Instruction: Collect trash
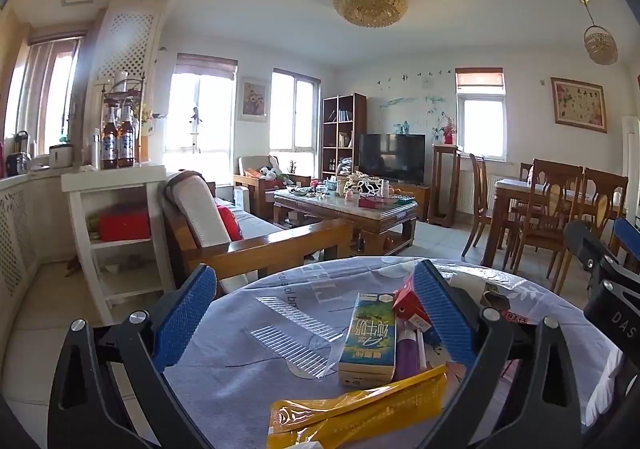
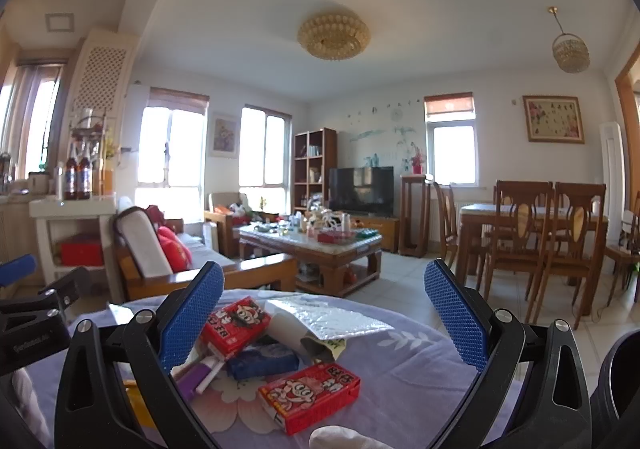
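Note:
Trash lies on a round table with a lavender cloth (image 1: 240,381). In the left wrist view my left gripper (image 1: 316,313) is open over a green milk carton (image 1: 370,341), a clear ridged plastic tray (image 1: 298,333) and a yellow wrapper (image 1: 356,409). A red carton (image 1: 408,307) touches its right finger. In the right wrist view my right gripper (image 2: 332,313) is open over two red cartons (image 2: 236,325) (image 2: 312,395), a blue packet (image 2: 264,361), a silver foil bag (image 2: 332,319) and a purple tube (image 2: 192,377). The right gripper's body shows at the right edge of the left view (image 1: 612,289).
A wooden sofa (image 1: 256,237) stands just beyond the table. A cluttered coffee table (image 1: 348,209), a TV (image 1: 392,157) and a bookshelf (image 1: 344,133) are farther back. A dining table with chairs (image 2: 532,225) is at right. A white shelf with bottles (image 1: 116,177) is at left.

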`<state>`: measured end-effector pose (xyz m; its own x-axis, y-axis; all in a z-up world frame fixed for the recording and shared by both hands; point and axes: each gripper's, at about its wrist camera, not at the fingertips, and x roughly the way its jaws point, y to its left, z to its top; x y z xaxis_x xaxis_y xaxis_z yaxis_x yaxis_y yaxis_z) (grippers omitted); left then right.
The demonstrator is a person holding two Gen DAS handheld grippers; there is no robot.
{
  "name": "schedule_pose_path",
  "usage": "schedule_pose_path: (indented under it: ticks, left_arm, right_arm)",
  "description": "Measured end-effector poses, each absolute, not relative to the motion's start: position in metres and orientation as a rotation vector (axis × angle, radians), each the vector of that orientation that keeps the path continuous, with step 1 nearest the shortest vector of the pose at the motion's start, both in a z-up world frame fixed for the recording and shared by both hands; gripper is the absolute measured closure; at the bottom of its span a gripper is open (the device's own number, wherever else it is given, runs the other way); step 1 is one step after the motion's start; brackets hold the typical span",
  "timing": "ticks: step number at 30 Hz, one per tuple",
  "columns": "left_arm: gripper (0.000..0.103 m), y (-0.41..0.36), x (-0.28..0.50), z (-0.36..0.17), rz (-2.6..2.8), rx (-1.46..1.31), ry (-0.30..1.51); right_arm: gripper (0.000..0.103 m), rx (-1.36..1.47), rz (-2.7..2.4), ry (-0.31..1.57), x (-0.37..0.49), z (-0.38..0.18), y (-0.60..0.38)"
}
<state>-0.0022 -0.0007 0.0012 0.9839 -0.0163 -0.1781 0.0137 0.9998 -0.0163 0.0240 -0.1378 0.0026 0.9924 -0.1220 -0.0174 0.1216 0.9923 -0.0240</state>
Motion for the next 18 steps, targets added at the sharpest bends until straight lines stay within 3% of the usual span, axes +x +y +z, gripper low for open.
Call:
schedule_pose_path:
  ticks: [18]
  left_arm:
    - [0.005,0.0013,0.0002,0.0007,-0.023,-0.025,0.189]
  right_arm:
    - [0.004,-0.018,-0.133,0.038,0.0254,0.0058,-0.1358]
